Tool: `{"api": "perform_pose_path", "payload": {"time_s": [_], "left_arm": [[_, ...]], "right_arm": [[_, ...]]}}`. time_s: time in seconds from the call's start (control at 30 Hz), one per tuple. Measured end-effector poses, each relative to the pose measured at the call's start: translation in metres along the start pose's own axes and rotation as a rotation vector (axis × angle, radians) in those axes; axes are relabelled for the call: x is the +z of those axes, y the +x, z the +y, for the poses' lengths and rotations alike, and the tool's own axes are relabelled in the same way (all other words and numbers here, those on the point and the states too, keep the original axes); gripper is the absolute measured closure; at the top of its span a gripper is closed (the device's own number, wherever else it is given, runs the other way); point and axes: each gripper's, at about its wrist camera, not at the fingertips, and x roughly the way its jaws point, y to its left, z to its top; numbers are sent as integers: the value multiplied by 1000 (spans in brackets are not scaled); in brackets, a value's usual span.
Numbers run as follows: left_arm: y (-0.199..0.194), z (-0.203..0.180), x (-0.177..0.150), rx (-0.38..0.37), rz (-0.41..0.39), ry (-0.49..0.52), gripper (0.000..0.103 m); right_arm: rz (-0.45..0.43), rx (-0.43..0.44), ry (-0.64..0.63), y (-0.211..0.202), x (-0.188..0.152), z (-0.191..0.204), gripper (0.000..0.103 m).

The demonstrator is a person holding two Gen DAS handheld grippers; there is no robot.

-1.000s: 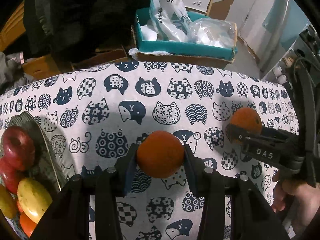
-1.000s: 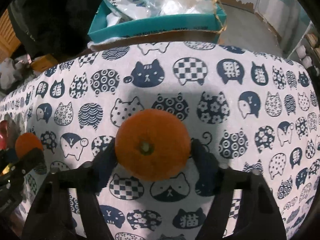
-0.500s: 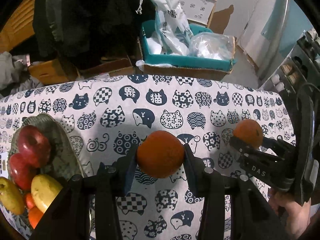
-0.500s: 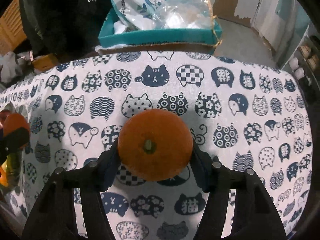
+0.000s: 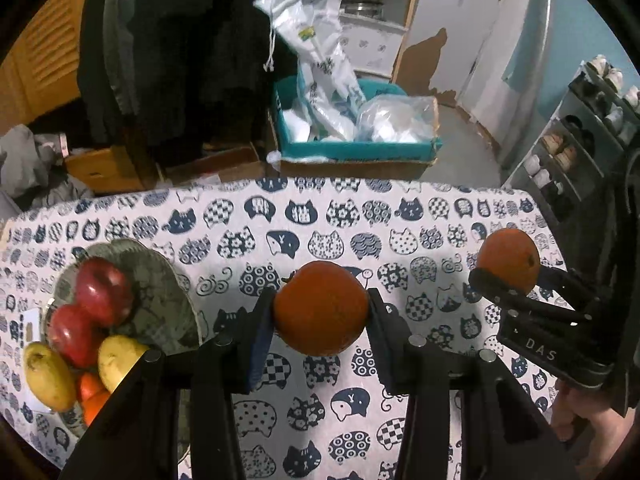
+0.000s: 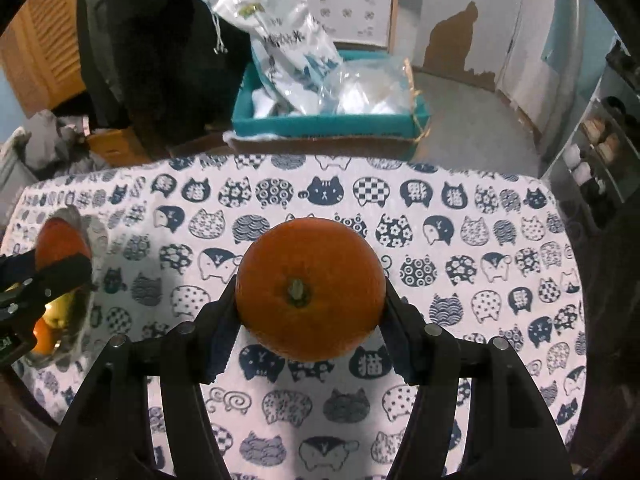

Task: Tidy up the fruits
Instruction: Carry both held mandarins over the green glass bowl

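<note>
An orange [image 5: 320, 307] is clamped between the jaws of the left gripper [image 5: 320, 312], and a second orange [image 6: 310, 288] is pinched likewise by the right gripper [image 6: 310, 296]. The fruit plate [image 5: 160, 280] lies down and to the left of the left gripper, well apart from the right one; the left hand is judged nearer.

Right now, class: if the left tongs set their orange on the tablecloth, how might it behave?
The orange looks round, so it would probably roll on the flat tablecloth. It seems firm: the left tongs clamp it without visible denting.
</note>
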Motion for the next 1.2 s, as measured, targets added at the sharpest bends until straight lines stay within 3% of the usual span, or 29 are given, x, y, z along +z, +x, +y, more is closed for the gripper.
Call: {"api": "perform_pose_path", "payload": {"time_s": [0.73,1.2], "left_arm": [[-108,22,2,28,-168,-1,58],[-145,62,-6,53,-223,-67,58]], "right_arm": [[-182,77,-56,-107,17,41,39],[-217,146,-145,-127,26,94,39]]}}
